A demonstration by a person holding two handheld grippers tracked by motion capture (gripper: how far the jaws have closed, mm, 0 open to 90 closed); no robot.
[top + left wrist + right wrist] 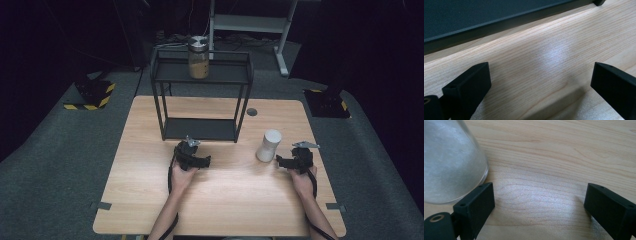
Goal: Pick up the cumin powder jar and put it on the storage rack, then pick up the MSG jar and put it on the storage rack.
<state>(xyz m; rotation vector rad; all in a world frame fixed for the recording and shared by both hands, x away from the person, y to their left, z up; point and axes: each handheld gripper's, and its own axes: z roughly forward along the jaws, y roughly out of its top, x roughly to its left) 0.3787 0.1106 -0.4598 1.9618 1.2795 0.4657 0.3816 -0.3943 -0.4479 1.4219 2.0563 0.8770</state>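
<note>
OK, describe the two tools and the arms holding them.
Both tools are black and blocky. The left tool and the right tool each carry a grey three-cornered plate on top, and each trails a thin black cable back along the forearm. Up close, the jaws are matt black wedges with small screw holes. The forearms are bare, with no sleeves or gloves in sight.

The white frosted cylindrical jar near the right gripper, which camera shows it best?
The high view: the white frosted cylindrical jar stands whole and upright on the wooden table. The right gripper view catches just its lower wall, close and cropped. The left gripper view faces the black shelf.
</note>
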